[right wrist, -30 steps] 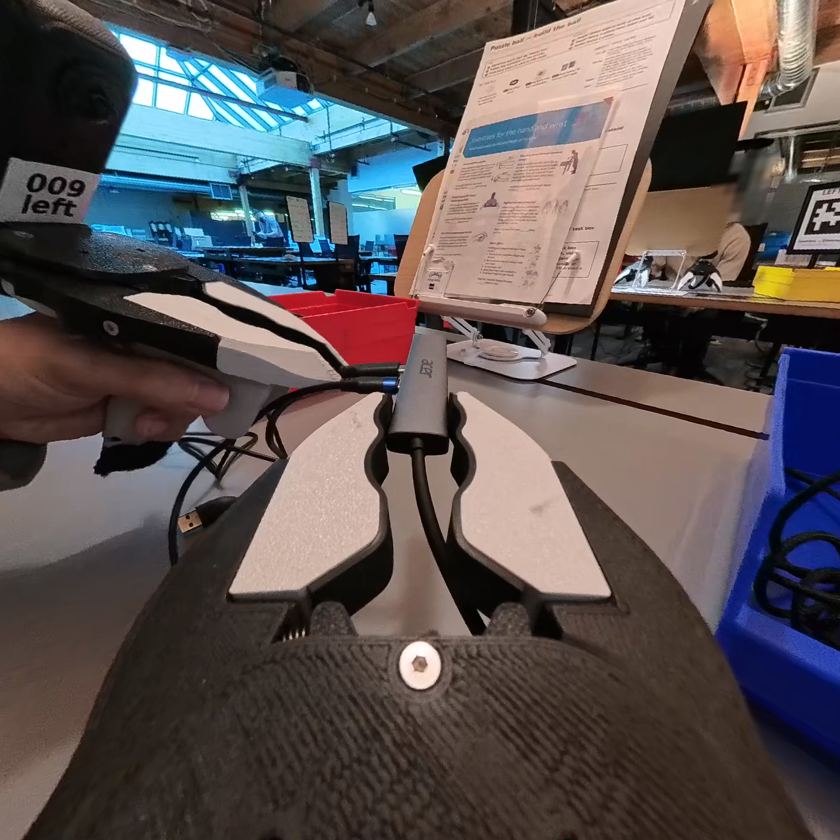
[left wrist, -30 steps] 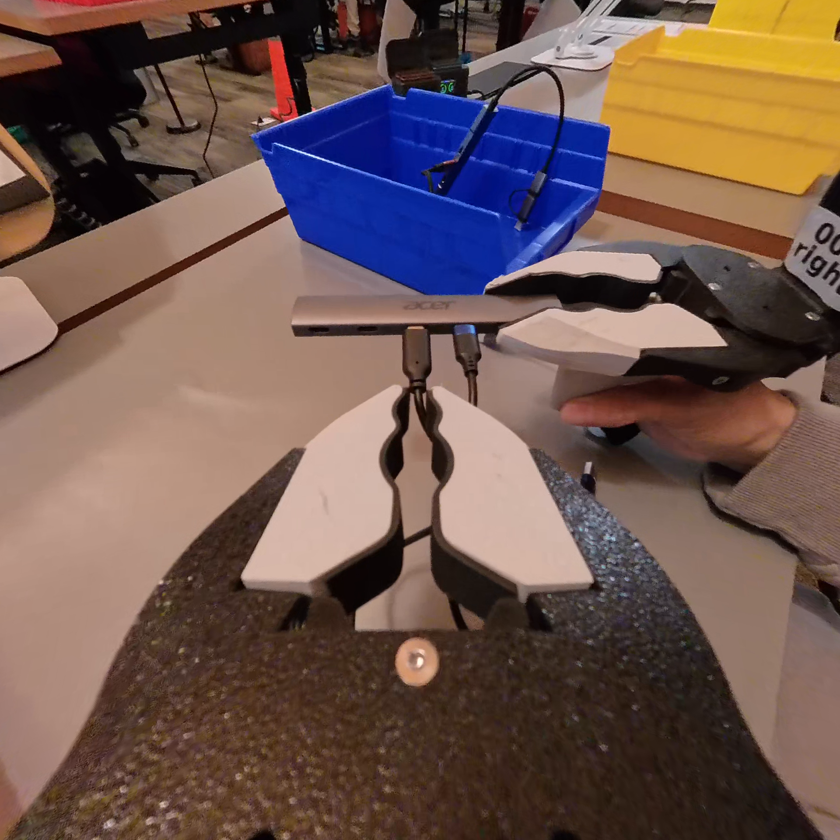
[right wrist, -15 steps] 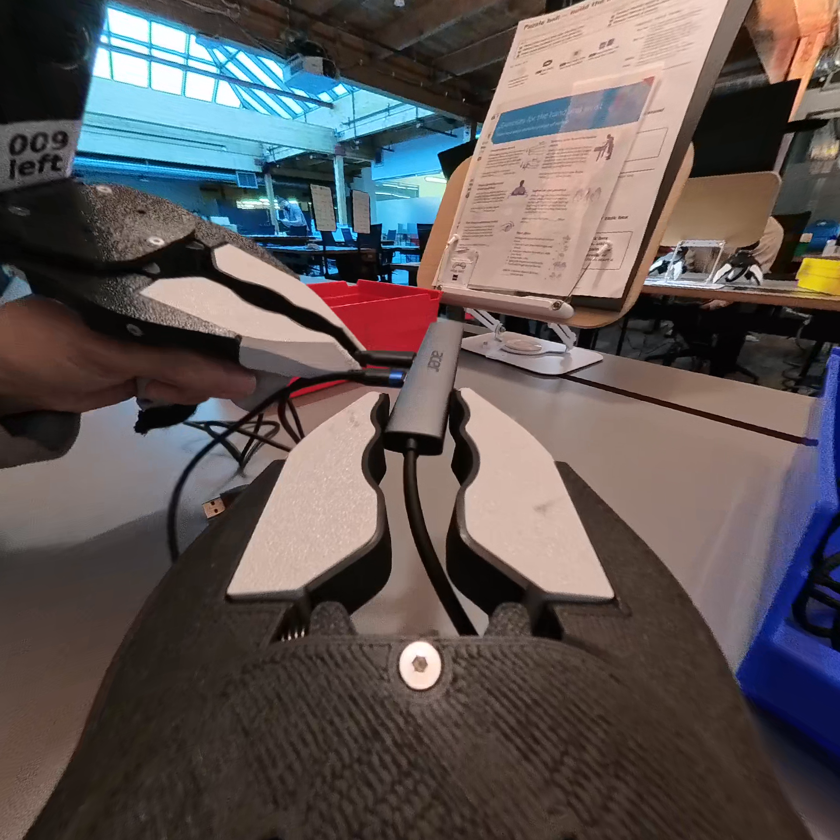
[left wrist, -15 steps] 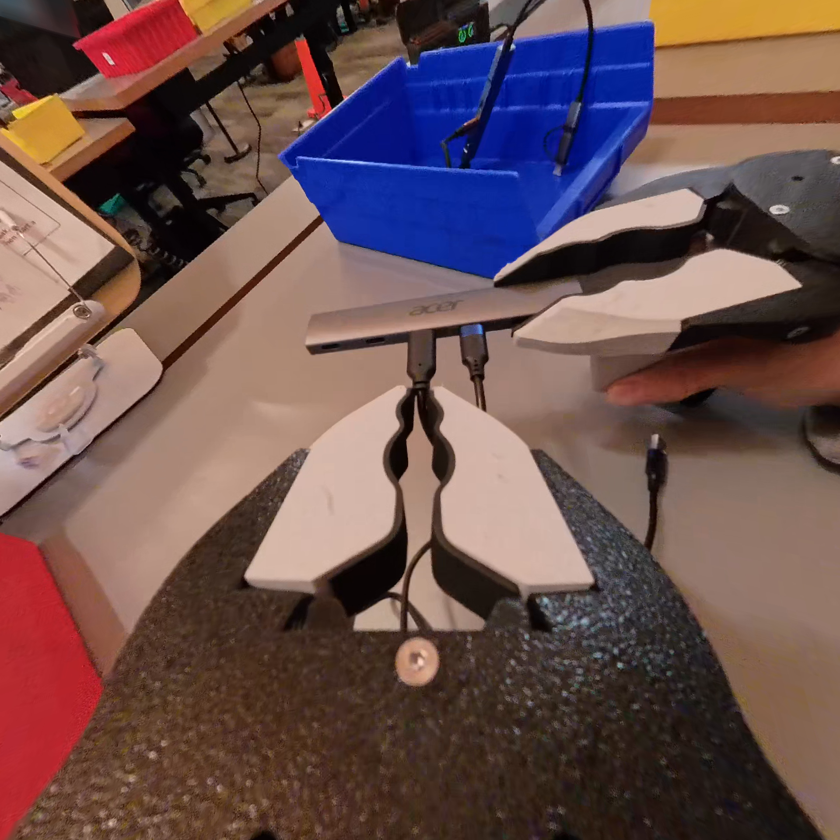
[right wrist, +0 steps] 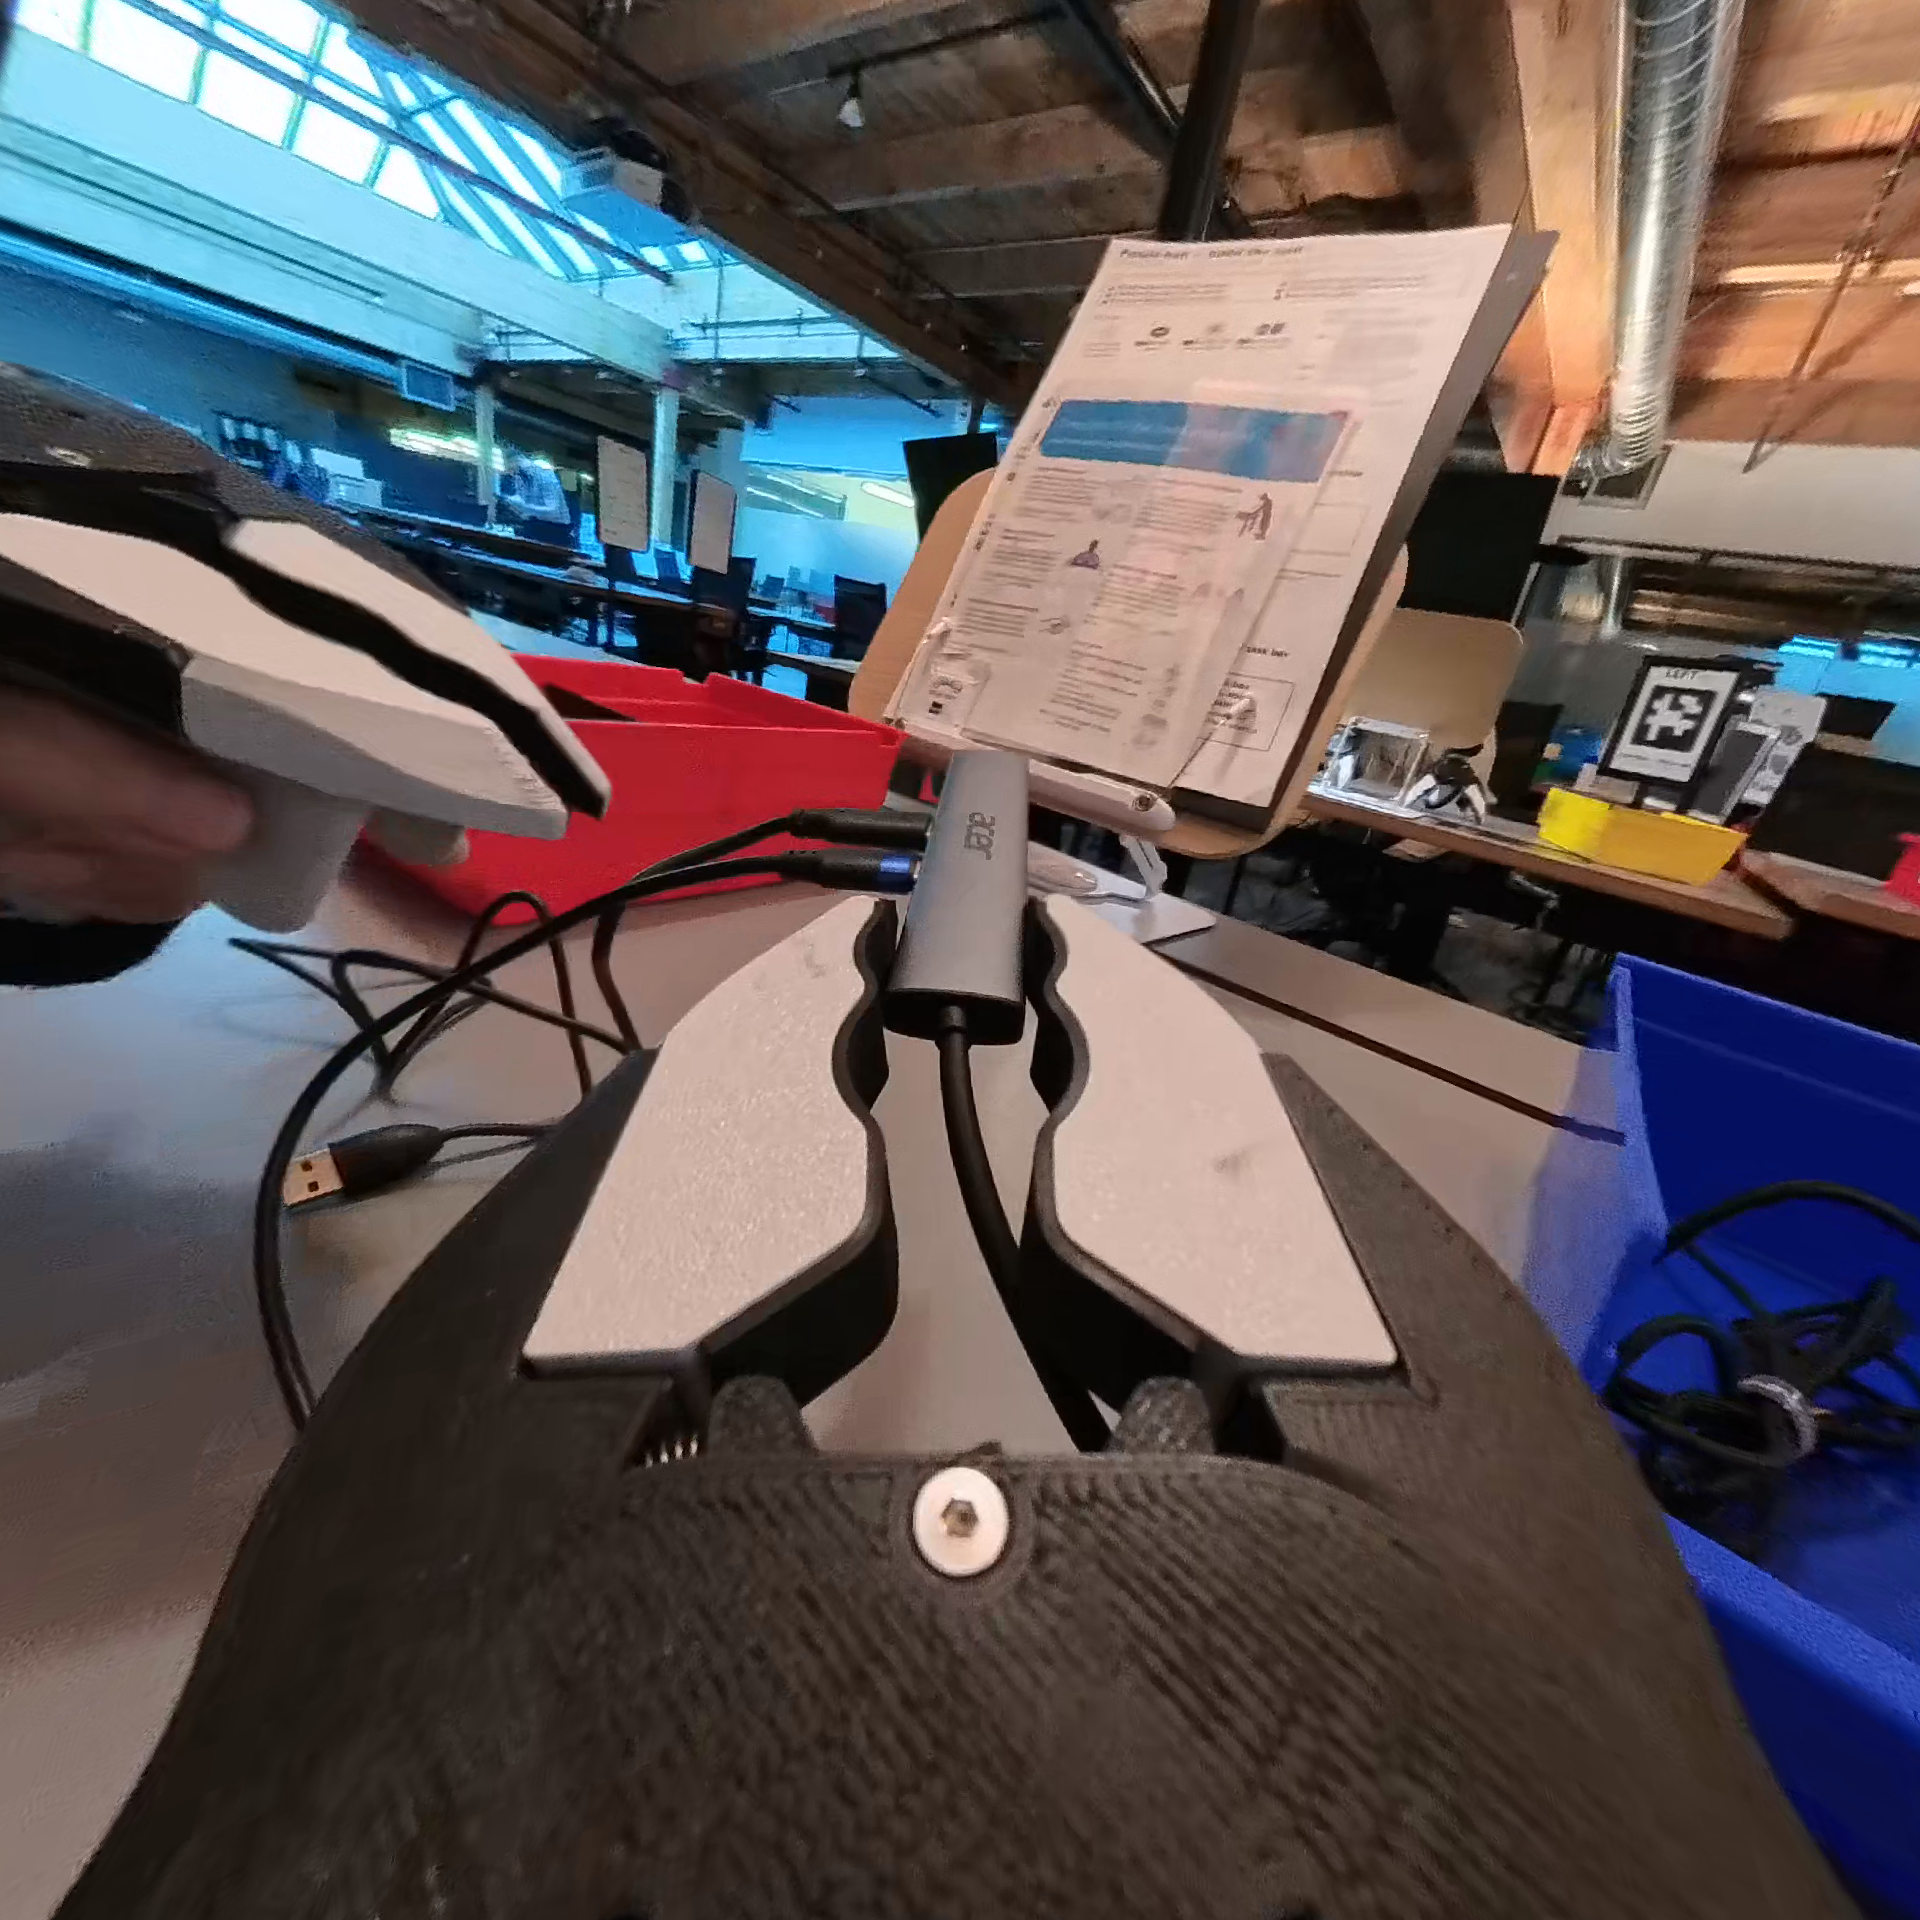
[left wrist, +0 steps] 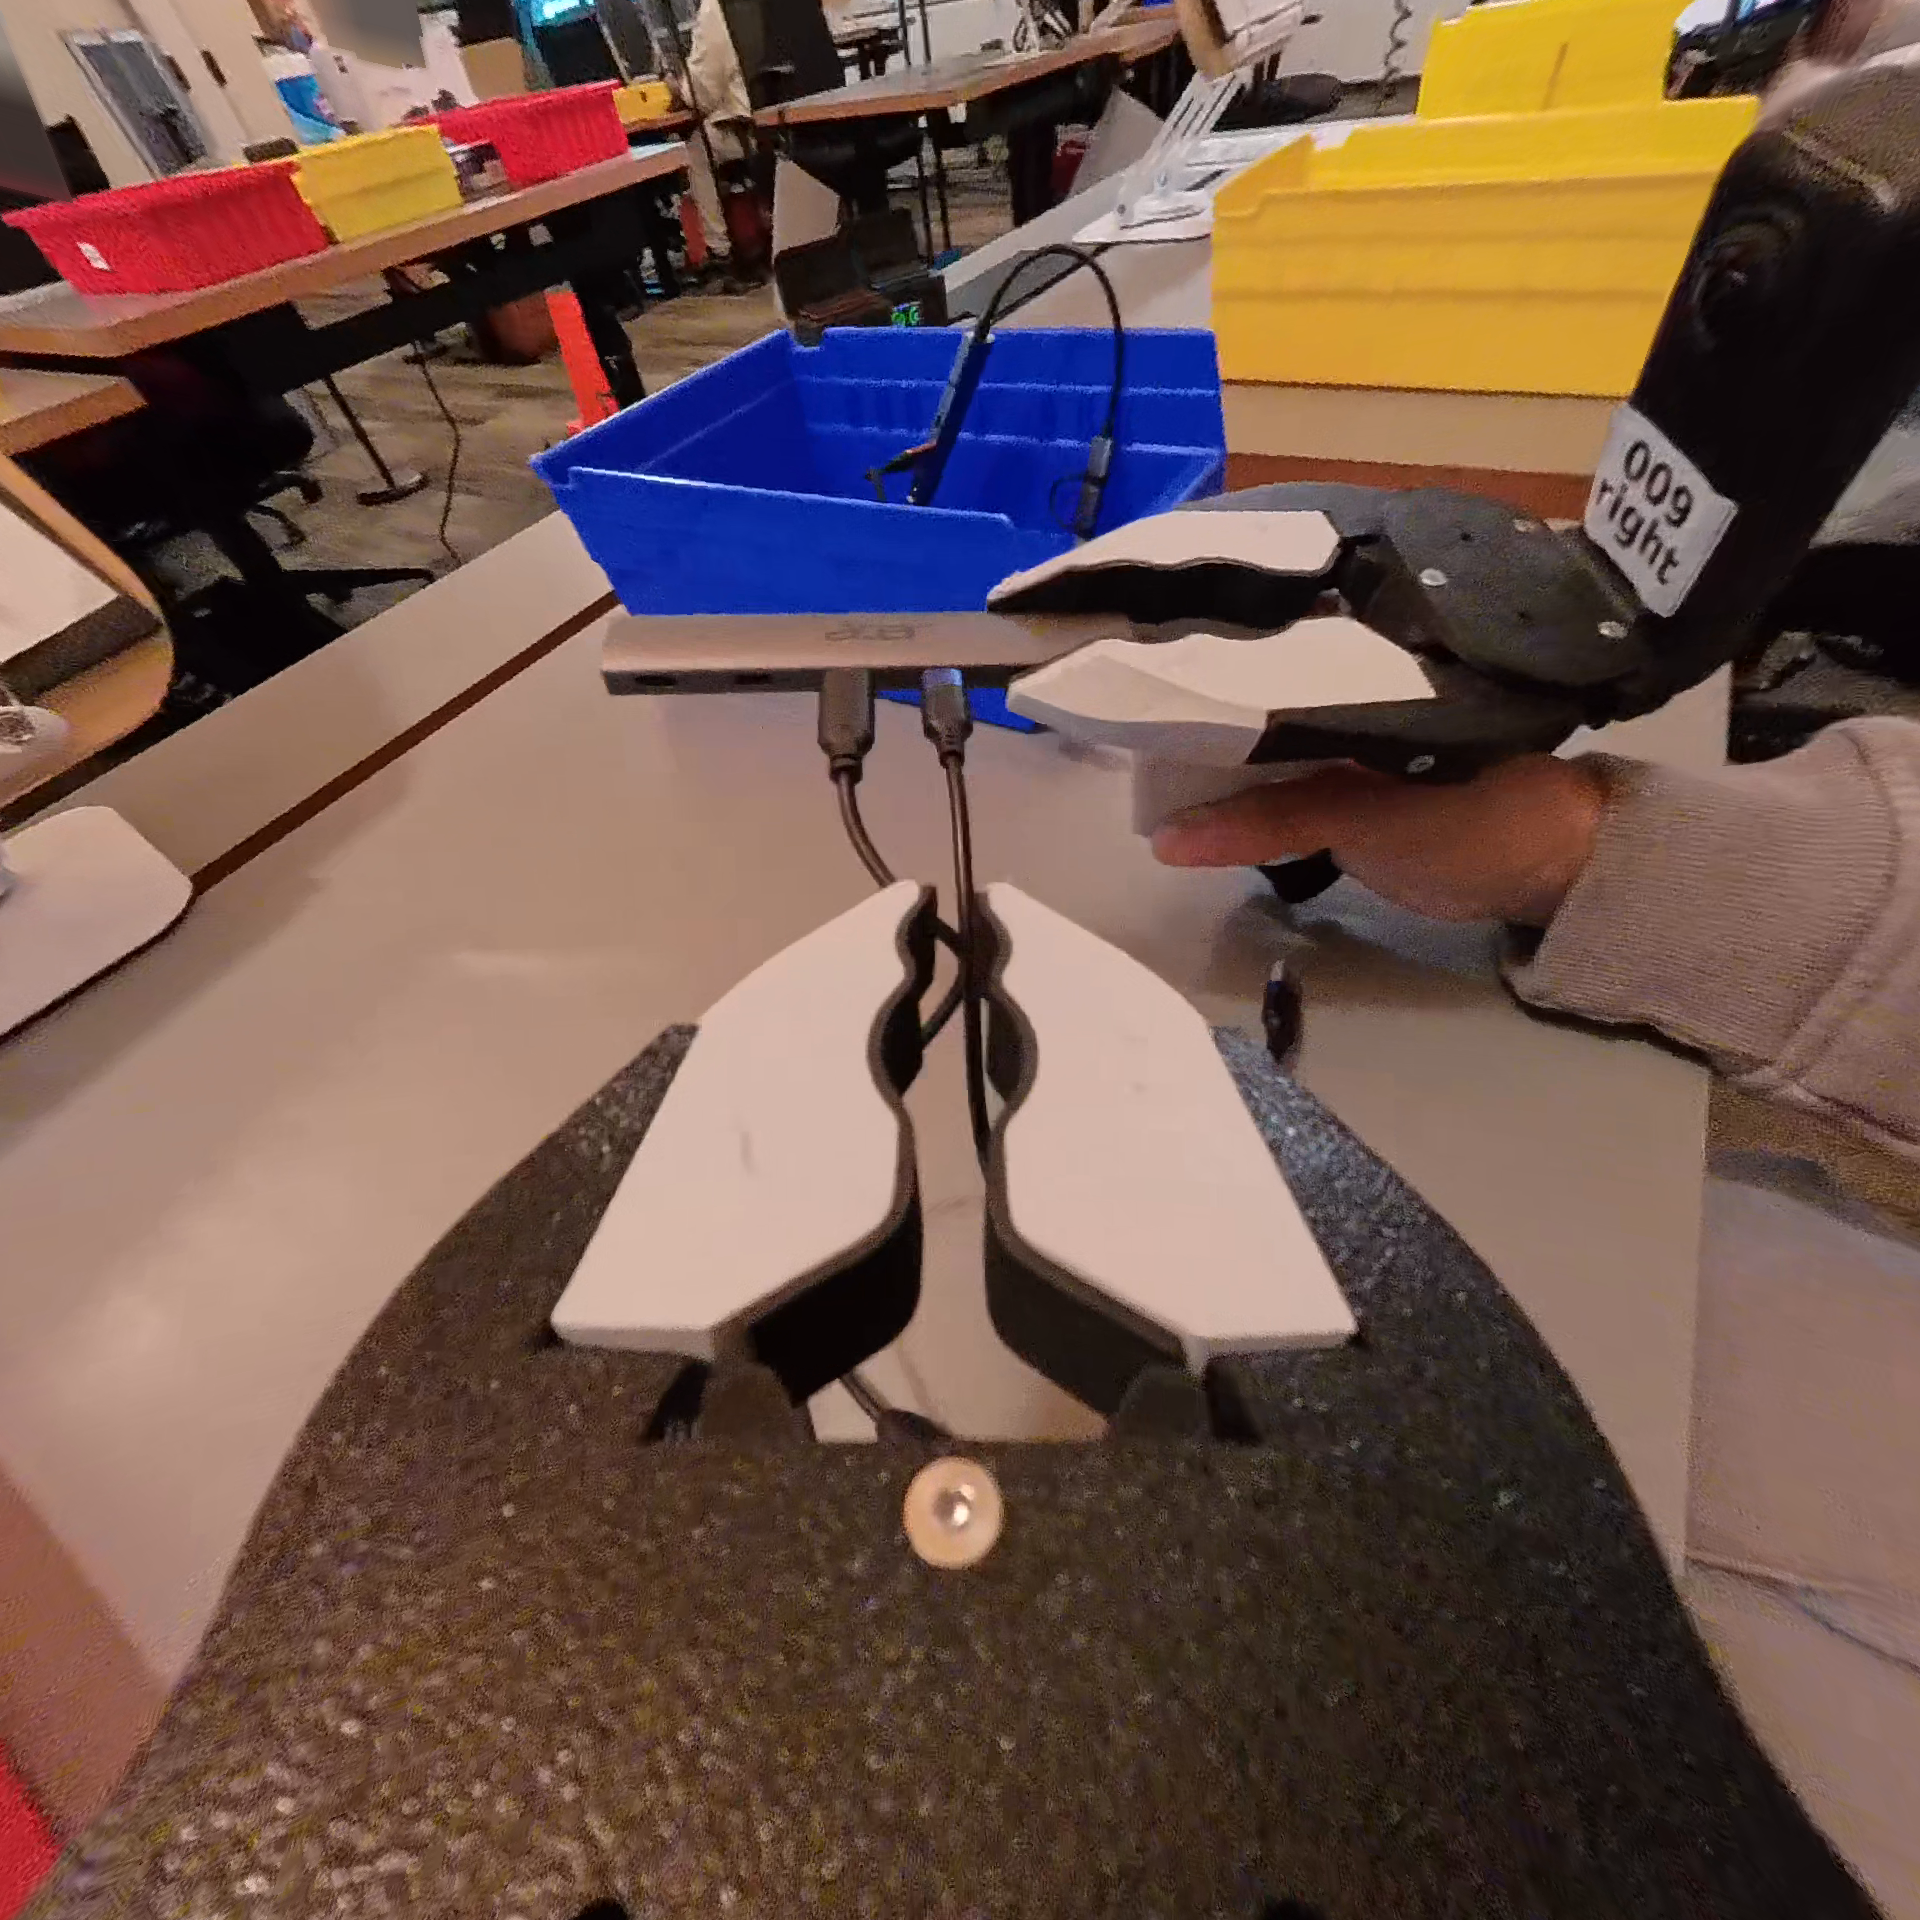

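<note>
My right gripper (right wrist: 961,914) is shut on the cable end of a slim grey USB hub (right wrist: 971,883) and holds it level above the table; this also shows in the left wrist view (left wrist: 831,644). Two cables are plugged into the hub's side: a black plug (left wrist: 844,717) and a blue-collared plug (left wrist: 943,707). My left gripper (left wrist: 954,899) is nearly closed and holds nothing. It sits a short way back from the plugs, with the cables running below its tips (right wrist: 577,805).
A blue bin (left wrist: 790,540) with cables stands behind the hub, with a yellow bin (left wrist: 1455,270) further right. A red bin (right wrist: 707,810) and a document stand (right wrist: 1195,540) are at the table's other end. A USB-A plug (right wrist: 312,1179) and slack cable lie on the table. Tip to tip, the grippers are about 8 centimetres apart.
My left gripper was at the black plug and has drawn back from the hub. Both cables stay plugged in. The right gripper keeps its hold on the hub.
</note>
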The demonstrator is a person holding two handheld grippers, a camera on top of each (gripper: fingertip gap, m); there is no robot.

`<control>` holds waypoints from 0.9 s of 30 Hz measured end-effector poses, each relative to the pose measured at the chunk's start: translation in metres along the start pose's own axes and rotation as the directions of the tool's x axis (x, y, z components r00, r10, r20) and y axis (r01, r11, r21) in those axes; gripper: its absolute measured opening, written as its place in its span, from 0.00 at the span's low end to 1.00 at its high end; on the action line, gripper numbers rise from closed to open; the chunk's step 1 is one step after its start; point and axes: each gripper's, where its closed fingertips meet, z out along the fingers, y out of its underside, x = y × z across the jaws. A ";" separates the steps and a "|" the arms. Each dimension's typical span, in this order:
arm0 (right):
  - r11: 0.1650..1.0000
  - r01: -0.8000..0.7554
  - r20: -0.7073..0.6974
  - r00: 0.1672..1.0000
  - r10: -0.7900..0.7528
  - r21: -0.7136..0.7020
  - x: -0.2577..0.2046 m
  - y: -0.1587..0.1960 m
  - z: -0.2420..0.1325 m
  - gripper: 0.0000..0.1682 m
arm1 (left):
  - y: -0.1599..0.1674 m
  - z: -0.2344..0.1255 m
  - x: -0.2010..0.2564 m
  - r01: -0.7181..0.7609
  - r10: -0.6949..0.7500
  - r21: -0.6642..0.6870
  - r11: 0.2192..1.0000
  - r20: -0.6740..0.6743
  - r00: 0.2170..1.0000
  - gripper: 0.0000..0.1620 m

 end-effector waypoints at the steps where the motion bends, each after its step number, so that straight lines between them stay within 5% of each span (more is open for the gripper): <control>1: 1.000 -0.005 0.007 1.000 0.005 -0.002 -0.002 0.000 0.001 0.14 | 0.001 0.001 0.002 -0.025 0.025 -0.015 1.000 0.014 1.000 0.05; 6: 0.999 -0.036 -0.002 0.999 0.036 -0.004 -0.013 0.002 0.009 0.14 | 0.008 0.017 0.001 -0.150 0.154 -0.053 0.987 0.092 0.984 0.13; 11: 1.000 -0.005 0.006 1.000 0.005 -0.006 -0.022 0.002 0.012 0.14 | 0.006 0.026 -0.009 -0.141 0.144 -0.031 0.990 0.155 0.977 0.04; 25: 0.999 0.002 0.018 1.000 -0.002 -0.046 -0.027 0.006 0.019 0.15 | 0.013 0.026 -0.017 -0.124 0.129 -0.052 0.991 0.124 0.984 0.04; 27: 0.998 -0.053 0.003 0.999 0.053 -0.024 -0.024 0.003 0.019 0.14 | 0.002 0.013 -0.017 -0.068 0.068 0.005 0.998 0.053 0.996 0.16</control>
